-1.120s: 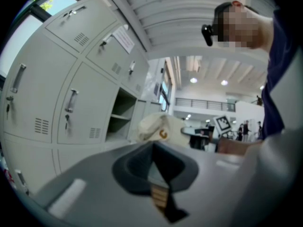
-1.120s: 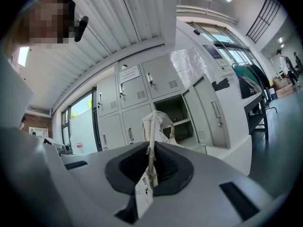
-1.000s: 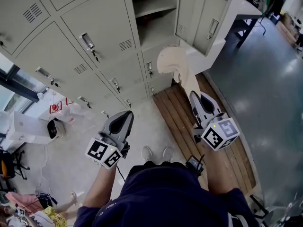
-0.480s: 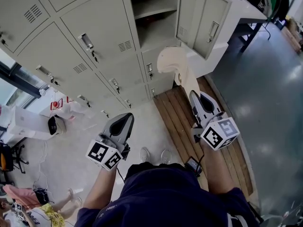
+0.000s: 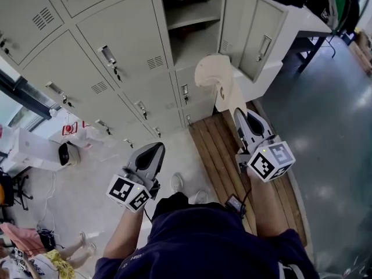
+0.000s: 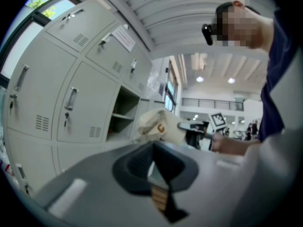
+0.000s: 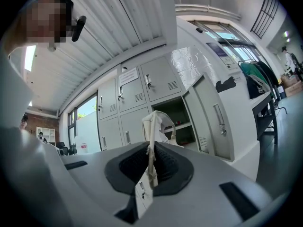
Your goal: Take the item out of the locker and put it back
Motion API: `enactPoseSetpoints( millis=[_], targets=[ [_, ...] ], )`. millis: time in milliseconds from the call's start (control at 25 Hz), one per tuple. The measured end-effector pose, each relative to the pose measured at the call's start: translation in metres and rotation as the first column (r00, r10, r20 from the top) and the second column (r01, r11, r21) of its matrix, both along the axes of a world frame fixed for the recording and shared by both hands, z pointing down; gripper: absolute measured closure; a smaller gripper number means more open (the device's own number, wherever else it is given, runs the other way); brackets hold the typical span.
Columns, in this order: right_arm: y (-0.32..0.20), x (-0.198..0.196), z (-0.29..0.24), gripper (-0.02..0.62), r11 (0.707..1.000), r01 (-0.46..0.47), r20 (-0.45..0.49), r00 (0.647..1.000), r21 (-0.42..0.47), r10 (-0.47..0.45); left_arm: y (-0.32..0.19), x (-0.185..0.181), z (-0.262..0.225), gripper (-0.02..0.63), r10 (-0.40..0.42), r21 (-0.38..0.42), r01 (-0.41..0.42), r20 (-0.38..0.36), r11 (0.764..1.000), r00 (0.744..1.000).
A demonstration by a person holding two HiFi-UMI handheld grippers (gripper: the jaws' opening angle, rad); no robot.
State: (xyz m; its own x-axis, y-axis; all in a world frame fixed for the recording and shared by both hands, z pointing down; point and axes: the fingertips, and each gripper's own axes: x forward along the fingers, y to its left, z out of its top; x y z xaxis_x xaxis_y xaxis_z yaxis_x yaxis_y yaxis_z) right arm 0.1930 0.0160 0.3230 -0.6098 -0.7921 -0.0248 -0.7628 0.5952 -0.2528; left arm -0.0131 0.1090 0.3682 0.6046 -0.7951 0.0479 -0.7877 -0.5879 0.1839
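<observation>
A cream cloth bag [image 5: 216,76] hangs in the air in front of the open locker [image 5: 192,25], whose door [image 5: 251,29] stands swung out to the right. My right gripper [image 5: 239,115] is shut on the bag's lower edge; in the right gripper view the fabric and a white tag [image 7: 142,193] run between its jaws, with the bag [image 7: 157,123] rising ahead of the right gripper [image 7: 151,150]. My left gripper [image 5: 153,151] is lower left, shut and holding nothing. The left gripper view shows the bag [image 6: 158,124] beside the locker opening [image 6: 122,118].
Closed lockers [image 5: 116,45] fill the wall to the left. A wooden slatted platform [image 5: 224,156] lies below the right gripper. A white desk [image 5: 302,16] stands behind the open door, with grey floor [image 5: 331,109] to the right. White boxes [image 5: 35,153] sit at the far left.
The right gripper and the bag have shifted slightly toward the open locker. The left gripper has followed a little. Both grips are unchanged.
</observation>
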Motion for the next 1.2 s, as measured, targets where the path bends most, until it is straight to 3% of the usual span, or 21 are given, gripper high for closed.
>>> enactPoseSetpoints(
  millis=[360, 1200],
  targets=[
    [-0.049, -0.013, -0.001, 0.578, 1.000, -0.009, -0.028, 1.000, 0.007, 0.009, -0.039, -0.019, 0.013, 0.603, -0.001, -0.019, 0.000, -0.021, 1.000, 1.000],
    [-0.212, -0.067, 0.042, 0.578, 0.987, -0.144, -0.062, 0.988, -0.069, 0.140, -0.192, -0.080, 0.038, 0.603, 0.117, -0.072, -0.121, -0.047, 0.990, 0.992]
  ],
)
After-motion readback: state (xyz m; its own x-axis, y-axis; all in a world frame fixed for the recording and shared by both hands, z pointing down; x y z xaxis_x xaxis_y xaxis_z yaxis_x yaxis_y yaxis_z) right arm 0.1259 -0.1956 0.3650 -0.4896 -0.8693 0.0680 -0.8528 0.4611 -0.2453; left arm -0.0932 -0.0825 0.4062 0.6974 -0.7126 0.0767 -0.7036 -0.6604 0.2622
